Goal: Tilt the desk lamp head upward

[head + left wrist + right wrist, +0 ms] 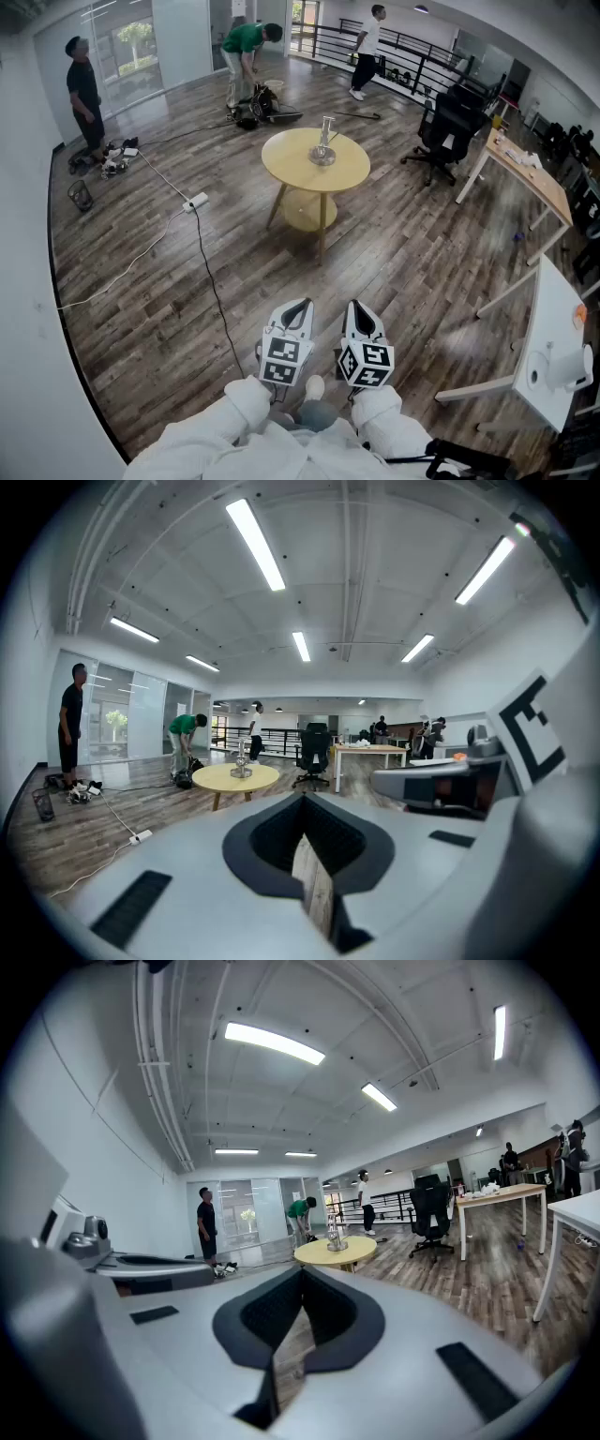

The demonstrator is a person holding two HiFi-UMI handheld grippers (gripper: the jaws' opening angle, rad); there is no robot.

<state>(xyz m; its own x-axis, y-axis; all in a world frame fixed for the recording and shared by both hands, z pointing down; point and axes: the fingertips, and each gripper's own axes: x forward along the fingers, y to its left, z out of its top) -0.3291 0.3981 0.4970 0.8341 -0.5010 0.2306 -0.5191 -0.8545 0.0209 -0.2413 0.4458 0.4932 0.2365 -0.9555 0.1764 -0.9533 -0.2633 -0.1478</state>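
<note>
A small silver desk lamp (323,145) stands in the middle of a round yellow table (281,169), far across the wooden floor from me. It also shows small in the left gripper view as the lamp (242,761) and in the right gripper view as the lamp (334,1235). My left gripper (298,305) and right gripper (359,307) are held side by side close to my body, both pointing toward the table. Both are shut with nothing between the jaws. In their own views the left gripper (305,806) and right gripper (302,1279) show closed dark pads.
A black office chair (448,127) and a wooden desk (525,169) stand right of the table. A white table (562,328) is at my near right. A power strip (195,202) with cables lies on the floor at left. Three people (246,47) stand at the back.
</note>
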